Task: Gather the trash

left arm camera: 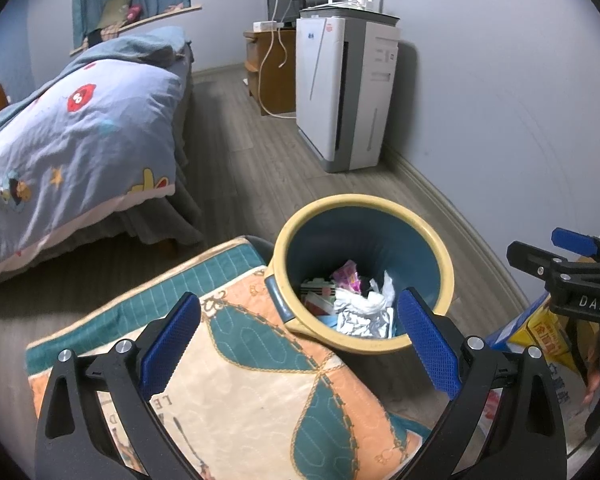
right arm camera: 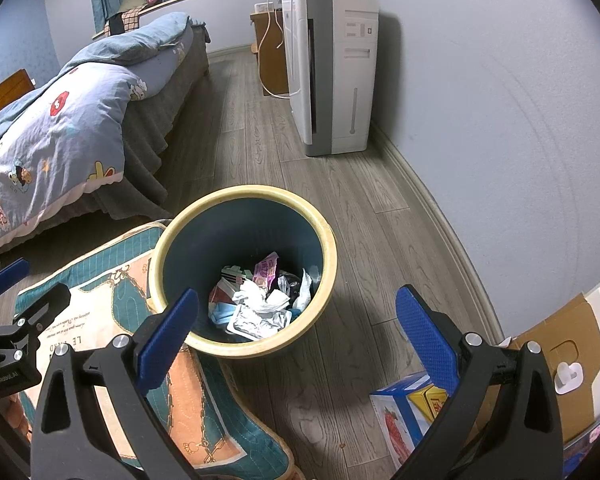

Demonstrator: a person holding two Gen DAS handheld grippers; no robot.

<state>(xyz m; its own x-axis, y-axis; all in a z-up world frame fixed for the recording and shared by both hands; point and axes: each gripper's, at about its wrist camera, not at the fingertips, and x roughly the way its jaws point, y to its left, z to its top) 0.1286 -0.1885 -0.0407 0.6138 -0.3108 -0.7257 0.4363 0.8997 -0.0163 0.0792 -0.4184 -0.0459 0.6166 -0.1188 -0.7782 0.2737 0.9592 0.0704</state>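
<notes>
A round bin with a yellow rim (left arm camera: pixel 446 258) and dark blue inside stands on the wood floor; it also shows in the right wrist view (right arm camera: pixel 332 248). Crumpled paper, foil and wrappers (left arm camera: pixel 360 306) lie in its bottom, also seen in the right wrist view (right arm camera: pixel 260 300). My left gripper (left arm camera: pixel 298 344) is open and empty, above a patterned cushion and the bin's near rim. My right gripper (right arm camera: pixel 296 336) is open and empty, just in front of the bin. A blue and yellow carton (right arm camera: pixel 408 412) lies on the floor by the right gripper.
A patterned cushion (left arm camera: pixel 252 392) touches the bin's left side. A bed with a blue quilt (left arm camera: pixel 80 132) stands at the left. A white air purifier (left arm camera: pixel 340 92) stands against the wall, a wooden cabinet (left arm camera: pixel 268 68) behind it. Brown cardboard (right arm camera: pixel 560 364) leans at the right.
</notes>
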